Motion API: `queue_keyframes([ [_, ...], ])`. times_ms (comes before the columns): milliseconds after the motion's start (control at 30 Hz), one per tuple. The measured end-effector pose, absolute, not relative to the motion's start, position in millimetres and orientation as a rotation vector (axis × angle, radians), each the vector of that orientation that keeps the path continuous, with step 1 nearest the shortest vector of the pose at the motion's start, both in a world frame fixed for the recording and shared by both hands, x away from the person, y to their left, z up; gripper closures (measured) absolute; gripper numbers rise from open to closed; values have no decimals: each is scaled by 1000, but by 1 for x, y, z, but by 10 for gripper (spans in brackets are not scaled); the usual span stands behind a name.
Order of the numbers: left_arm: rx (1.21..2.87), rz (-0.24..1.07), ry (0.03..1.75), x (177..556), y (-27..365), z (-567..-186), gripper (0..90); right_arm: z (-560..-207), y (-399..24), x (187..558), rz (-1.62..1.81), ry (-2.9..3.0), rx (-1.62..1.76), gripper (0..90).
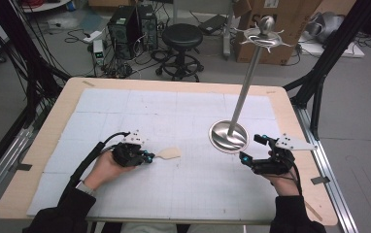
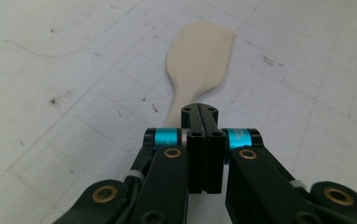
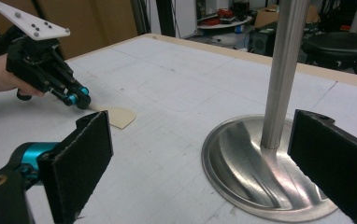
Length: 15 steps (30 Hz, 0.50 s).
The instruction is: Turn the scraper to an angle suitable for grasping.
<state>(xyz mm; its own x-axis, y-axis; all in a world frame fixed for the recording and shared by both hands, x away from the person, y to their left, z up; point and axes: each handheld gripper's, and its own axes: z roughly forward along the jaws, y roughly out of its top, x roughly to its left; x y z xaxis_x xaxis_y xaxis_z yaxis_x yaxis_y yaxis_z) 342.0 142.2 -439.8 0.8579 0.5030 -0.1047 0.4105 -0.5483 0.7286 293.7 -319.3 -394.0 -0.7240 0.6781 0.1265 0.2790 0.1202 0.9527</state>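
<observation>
Black jaws of the left gripper [image 2: 200, 121] are clamped on the handle of a pale wooden spatula [image 2: 200, 56], whose blade lies flat on the white mat [image 1: 174, 121]. We judge the pickup done and the lift and transfer outstanding. Our left hand [image 1: 107, 167] holds it low and near level. The right gripper [image 1: 251, 148] waits, jaws wide apart, just beside the steel stand [image 1: 228, 136].

A wooden counter [image 1: 67, 97] carries a white gridded mat [image 1: 174, 111]; a spatula [image 1: 170, 153] and steel stand [image 1: 228, 136] rest on it.
</observation>
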Motion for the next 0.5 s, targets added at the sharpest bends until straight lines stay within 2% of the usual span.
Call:
queue_keyframes([
  [200,2222,166,701,348,147,-441,900,-394,-320,294,1634,2064,930,56],
  [500,2161,293,829,364,156,-444,900,-395,-318,294,1624,2077,929,56],
])
